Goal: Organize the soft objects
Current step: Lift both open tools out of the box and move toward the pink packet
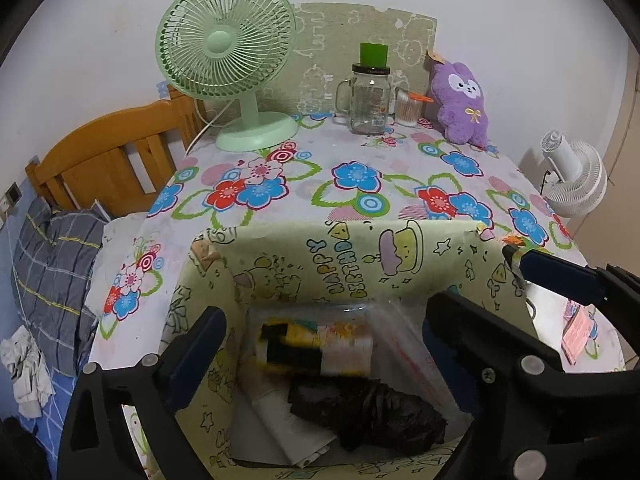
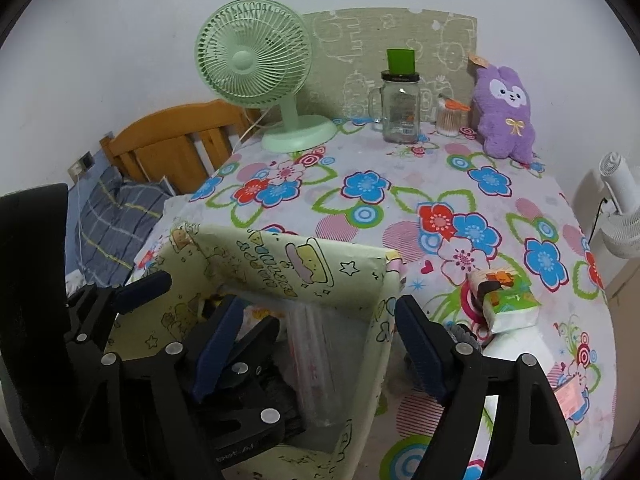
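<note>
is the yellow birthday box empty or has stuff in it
Not empty. The open-topped box holds a black plastic bag, a white roll, a clear plastic bag and a yellow-and-black packet.

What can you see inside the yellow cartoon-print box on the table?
Inside the box: a black plastic bag, a white roll, a clear zip bag and a yellow-black-white soft item. Anything beneath them is covered.

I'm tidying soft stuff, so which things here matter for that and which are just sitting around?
For the job: yellow cartoon-print fabric box, black crumpled plastic bag, purple plush bunny, green-white tissue pack.

Lying about: mint desk fan, glass handled jar, cotton swab tub.
</note>
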A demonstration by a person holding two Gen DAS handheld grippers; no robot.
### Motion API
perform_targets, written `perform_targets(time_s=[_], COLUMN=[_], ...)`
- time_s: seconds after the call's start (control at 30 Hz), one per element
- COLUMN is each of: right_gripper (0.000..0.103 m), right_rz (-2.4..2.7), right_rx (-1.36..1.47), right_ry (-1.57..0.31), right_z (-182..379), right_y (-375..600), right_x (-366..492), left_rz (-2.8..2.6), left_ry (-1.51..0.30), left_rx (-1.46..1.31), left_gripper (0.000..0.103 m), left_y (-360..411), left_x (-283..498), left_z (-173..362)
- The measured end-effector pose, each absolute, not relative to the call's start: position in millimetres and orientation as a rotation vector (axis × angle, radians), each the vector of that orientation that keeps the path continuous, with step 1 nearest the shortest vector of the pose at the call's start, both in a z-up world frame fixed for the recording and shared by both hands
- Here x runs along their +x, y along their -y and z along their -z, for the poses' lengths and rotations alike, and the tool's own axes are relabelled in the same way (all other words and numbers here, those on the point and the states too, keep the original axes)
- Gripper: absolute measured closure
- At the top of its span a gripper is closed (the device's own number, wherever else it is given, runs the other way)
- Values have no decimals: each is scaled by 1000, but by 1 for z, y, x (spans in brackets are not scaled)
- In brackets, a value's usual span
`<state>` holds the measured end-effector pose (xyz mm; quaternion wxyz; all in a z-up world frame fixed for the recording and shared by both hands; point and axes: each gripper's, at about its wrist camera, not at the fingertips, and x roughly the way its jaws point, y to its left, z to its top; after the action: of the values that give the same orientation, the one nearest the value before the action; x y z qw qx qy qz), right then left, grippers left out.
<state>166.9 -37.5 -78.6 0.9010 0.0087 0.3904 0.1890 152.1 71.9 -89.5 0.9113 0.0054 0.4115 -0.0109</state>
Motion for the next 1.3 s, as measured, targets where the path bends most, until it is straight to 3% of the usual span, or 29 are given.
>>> perform_targets(time_s=[0.83, 0.9, 1.03, 1.3], right_gripper=[19, 17, 4, 0], right_rz=[-365, -360, -315, -297], right_rx=[22, 21, 25, 43], right_ry=[-714, -716, -724, -690], right_z=[59, 58, 53, 49], right_y=[74, 78, 89, 112], right_x=[129, 127, 122, 110], left_rz=[3, 12, 30, 36], left_ry=[-761, -761, -759, -729], left_rx=[19, 9, -8, 18], left_gripper=[2, 2, 2, 2], left_y=[-35, -32, -24, -4], left_x=[116, 113, 109, 97], left_z=[67, 65, 61, 53])
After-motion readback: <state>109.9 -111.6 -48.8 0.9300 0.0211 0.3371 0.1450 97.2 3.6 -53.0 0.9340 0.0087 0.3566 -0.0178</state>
